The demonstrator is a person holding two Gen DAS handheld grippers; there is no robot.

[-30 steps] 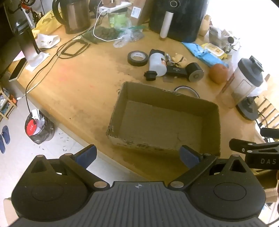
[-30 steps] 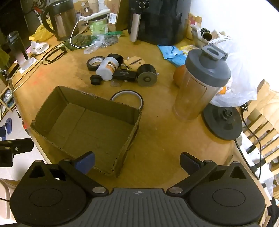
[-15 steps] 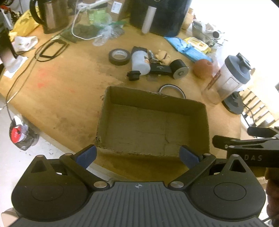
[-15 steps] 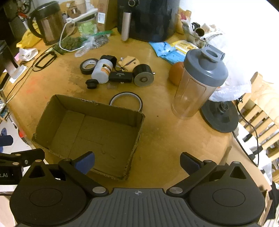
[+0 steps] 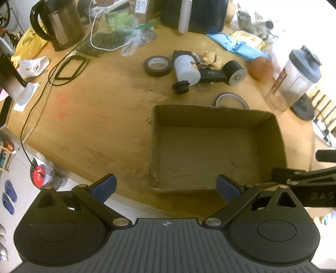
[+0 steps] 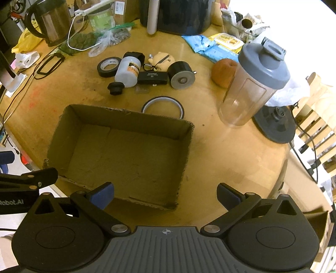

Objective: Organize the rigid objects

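An empty brown cardboard box (image 5: 216, 151) (image 6: 124, 153) sits near the table's front edge. Behind it lies a cluster: black tape roll (image 5: 158, 65) (image 6: 109, 66), white bottle (image 5: 185, 68) (image 6: 128, 70), black cap (image 5: 181, 87) (image 6: 115, 88), flat black case (image 6: 152, 77), black spool (image 5: 234, 72) (image 6: 181, 75), small tan figurine (image 6: 161, 61) and a thin grey ring (image 5: 230, 100) (image 6: 162, 107). My left gripper (image 5: 166, 188) is open, hovering at the box's near left corner. My right gripper (image 6: 165, 194) is open over the box's near right corner. Both hold nothing.
A clear shaker bottle with a grey lid (image 6: 254, 84) stands right of the box beside a dark round base (image 6: 275, 126) and an orange fruit (image 6: 223, 72). A kettle (image 5: 61, 25), cables (image 5: 67, 69), bags and a black appliance (image 6: 180, 14) line the back. Floor lies left of the table edge.
Both grippers moved closer to the table. The left view shifted left, so the box now lies to its right. Both stayed open.
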